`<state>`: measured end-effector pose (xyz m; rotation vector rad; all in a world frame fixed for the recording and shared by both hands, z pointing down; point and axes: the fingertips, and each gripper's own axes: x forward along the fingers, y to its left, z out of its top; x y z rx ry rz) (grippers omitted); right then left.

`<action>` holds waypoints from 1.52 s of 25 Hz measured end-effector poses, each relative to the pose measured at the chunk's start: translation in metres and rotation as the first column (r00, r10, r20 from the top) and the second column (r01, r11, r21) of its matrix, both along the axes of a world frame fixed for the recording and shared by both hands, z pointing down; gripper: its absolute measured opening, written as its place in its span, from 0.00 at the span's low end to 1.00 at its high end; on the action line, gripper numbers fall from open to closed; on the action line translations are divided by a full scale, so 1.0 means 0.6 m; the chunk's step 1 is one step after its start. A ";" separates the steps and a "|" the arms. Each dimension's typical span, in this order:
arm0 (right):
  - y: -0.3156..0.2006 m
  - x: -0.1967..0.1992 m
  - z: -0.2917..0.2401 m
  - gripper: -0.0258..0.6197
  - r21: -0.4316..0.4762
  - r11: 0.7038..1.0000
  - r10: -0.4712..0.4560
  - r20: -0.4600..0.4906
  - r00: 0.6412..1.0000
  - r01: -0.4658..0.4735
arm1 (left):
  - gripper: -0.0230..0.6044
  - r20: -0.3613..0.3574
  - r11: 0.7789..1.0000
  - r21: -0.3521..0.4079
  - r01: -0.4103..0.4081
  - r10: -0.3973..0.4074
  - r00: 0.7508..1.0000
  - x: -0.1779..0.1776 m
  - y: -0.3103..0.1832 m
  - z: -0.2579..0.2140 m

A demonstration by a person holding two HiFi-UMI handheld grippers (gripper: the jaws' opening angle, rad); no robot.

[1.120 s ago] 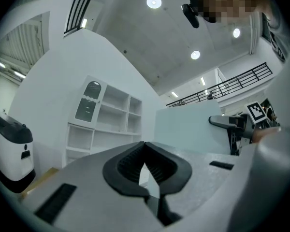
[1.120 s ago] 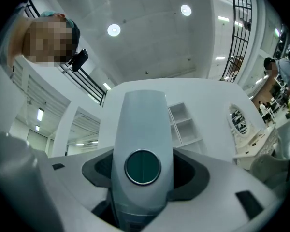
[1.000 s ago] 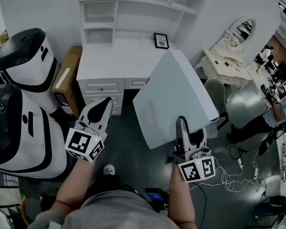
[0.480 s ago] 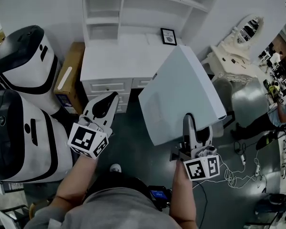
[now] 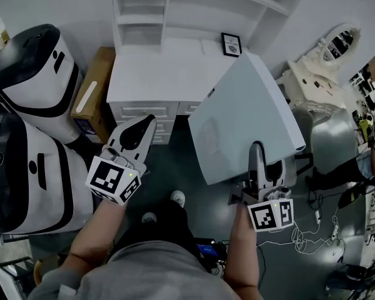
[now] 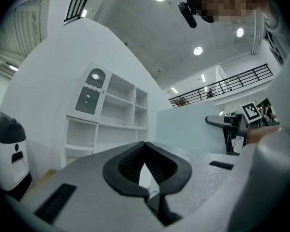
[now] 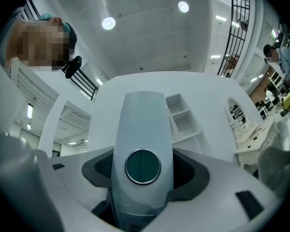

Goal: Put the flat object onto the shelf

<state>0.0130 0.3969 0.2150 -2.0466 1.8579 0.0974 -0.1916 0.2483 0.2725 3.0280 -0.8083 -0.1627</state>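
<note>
The flat object is a large pale grey panel, held up on edge over the floor in front of the white desk. My right gripper is shut on its near edge, and the right gripper view shows the flat object filling the gap between the jaws. The empty left gripper is shut and points at the desk drawers. Its tips meet in the left gripper view, where the flat object stands to the right. The white shelf unit rises behind the desk.
A small framed picture stands at the desk's back right. Two big white-and-black machines and a cardboard box crowd the left. An ornate white mirror table stands at right, with cables on the floor.
Both grippers and the panel have advanced toward the desk and shelf. The panel's far corner now lies close by the framed picture. Neither grip has altered.
</note>
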 end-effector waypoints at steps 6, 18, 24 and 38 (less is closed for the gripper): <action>-0.084 0.066 -0.005 0.50 0.025 0.997 -0.070 0.013 0.997 0.069 | 0.05 0.009 0.995 0.042 0.093 -0.093 0.996 0.043 -0.064 -0.011; -0.226 0.193 0.013 0.50 0.002 0.985 -0.175 0.031 0.984 0.175 | 0.05 0.000 0.982 0.021 0.189 -0.189 0.982 0.154 -0.169 -0.007; -0.251 0.226 0.013 0.50 -0.003 0.976 -0.216 0.007 0.976 0.216 | 0.05 -0.001 0.974 0.022 0.225 -0.225 0.974 0.182 -0.189 -0.003; -0.314 0.267 0.010 0.50 -0.016 0.976 -0.219 -0.017 0.976 0.219 | 0.05 -0.022 0.975 0.003 0.222 -0.221 0.975 0.225 -0.259 0.002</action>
